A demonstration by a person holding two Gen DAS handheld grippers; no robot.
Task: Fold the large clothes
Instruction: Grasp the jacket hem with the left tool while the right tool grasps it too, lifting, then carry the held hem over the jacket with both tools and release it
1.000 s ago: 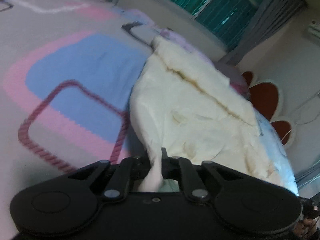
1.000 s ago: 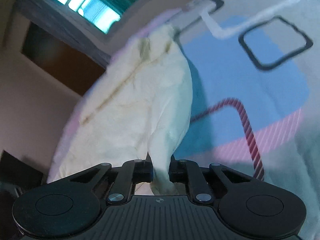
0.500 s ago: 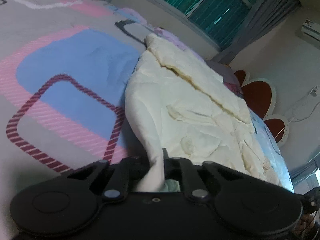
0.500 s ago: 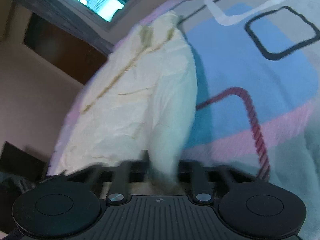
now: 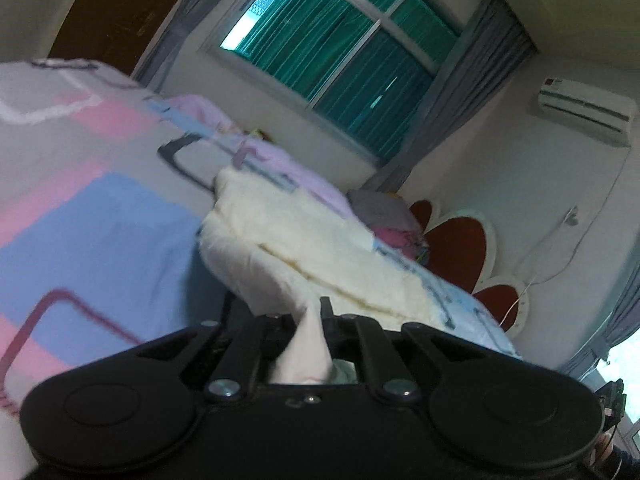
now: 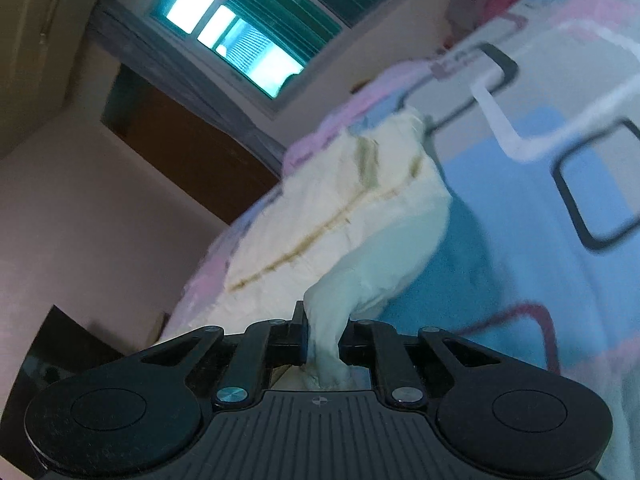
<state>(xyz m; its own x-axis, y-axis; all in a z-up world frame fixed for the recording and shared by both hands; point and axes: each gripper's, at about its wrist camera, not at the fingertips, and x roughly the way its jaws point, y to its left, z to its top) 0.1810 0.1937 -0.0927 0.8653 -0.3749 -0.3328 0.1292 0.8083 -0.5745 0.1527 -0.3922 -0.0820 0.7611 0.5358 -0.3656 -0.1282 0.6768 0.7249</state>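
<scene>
**Both corners pinched, garment lifting off the bed**

Your left hand-held gripper (image 5: 314, 320) and right hand-held gripper (image 6: 323, 334) each clamp a bunched edge of the cream garment (image 5: 320, 240), which trails ahead onto the bed (image 5: 100, 240). It looks soft, light and floppy; hold the edges and keep them taut.

Cream garment (image 5: 320, 240): soft, crinkled matt cloth. Bedspread (image 5: 100, 220): smooth printed fabric. Left gripper (image 5: 316, 320): matt black plastic.

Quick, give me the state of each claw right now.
Left claw: closed, pinching a bunched edge of the cream garment.
Right claw: closed, gripping another bunched edge of the same cream garment.
</scene>
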